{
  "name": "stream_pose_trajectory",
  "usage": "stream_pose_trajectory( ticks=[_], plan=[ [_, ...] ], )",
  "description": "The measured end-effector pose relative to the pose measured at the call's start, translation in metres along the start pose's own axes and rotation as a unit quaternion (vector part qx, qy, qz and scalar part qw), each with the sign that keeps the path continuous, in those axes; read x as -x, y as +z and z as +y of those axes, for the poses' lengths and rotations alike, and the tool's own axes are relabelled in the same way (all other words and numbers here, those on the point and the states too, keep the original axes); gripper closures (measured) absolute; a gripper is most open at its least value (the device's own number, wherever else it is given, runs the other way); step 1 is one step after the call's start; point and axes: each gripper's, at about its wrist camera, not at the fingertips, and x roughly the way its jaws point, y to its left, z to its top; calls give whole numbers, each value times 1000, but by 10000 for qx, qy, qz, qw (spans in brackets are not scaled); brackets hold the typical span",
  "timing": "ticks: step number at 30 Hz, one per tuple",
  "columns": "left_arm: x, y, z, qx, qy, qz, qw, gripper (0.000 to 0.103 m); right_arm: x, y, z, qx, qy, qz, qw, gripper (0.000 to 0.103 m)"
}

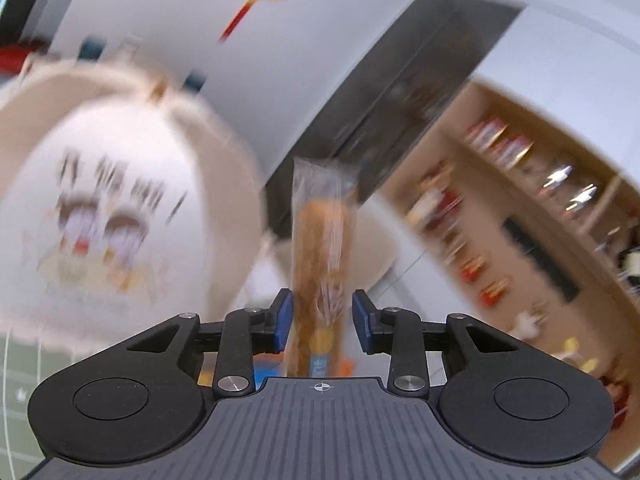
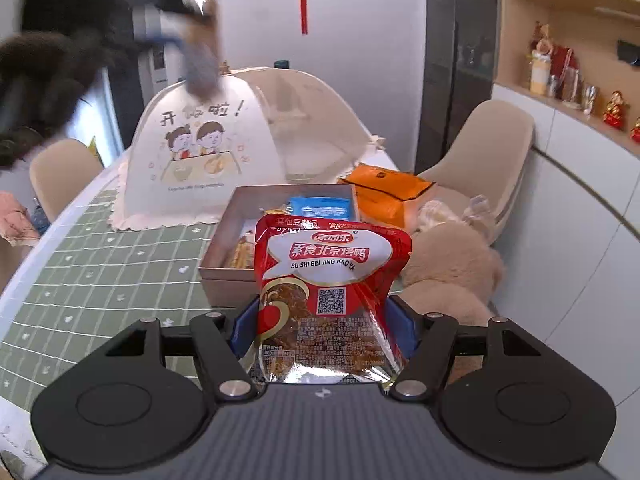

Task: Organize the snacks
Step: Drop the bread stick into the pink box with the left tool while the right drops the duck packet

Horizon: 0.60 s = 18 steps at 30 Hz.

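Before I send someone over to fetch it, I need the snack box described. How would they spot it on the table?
Look on the table with the green checked cloth, just in front of the white domed food cover. The box is the open, shallow, pale rectangular one with snack packets inside, left of the orange pouch.

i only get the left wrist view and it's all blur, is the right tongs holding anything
Observer: Yes, the right tongs are shut on a red snack packet, held upright.
Operator: where's the box, can't see it from here
Observer: An open box sits on the green tablecloth just beyond that packet, in front of the food cover.
Operator: anything in it
Observer: A blue packet lies at the far end, and some yellowish sticks lie near the left wall.
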Motion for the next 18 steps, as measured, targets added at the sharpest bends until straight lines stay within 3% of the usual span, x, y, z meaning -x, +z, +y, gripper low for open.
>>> stream_pose_trajectory(
  ticks=[4,8,12,16,17,18],
  plan=[
    [-9,-35,42,176,93,222,9996,67,-1,-2,-14,-140,-108,119,9998,36],
    [16,-85,78,186,230,708,9971,67,-4,15,-23,-174,-124,49,9998,36],
    [41,-129,102,228,339,1103,9931,67,-15,68,-24,-288,300,-166,9990,36],
    [56,-145,107,313,336,1128,9926,67,-49,124,-10,-149,452,-293,9984,36],
    [63,-146,106,288,341,1122,9927,67,-62,136,-5,-75,443,-288,9986,34],
    [67,-146,106,273,377,1113,9927,67,-77,147,1,11,475,-274,9985,25]
  ],
)
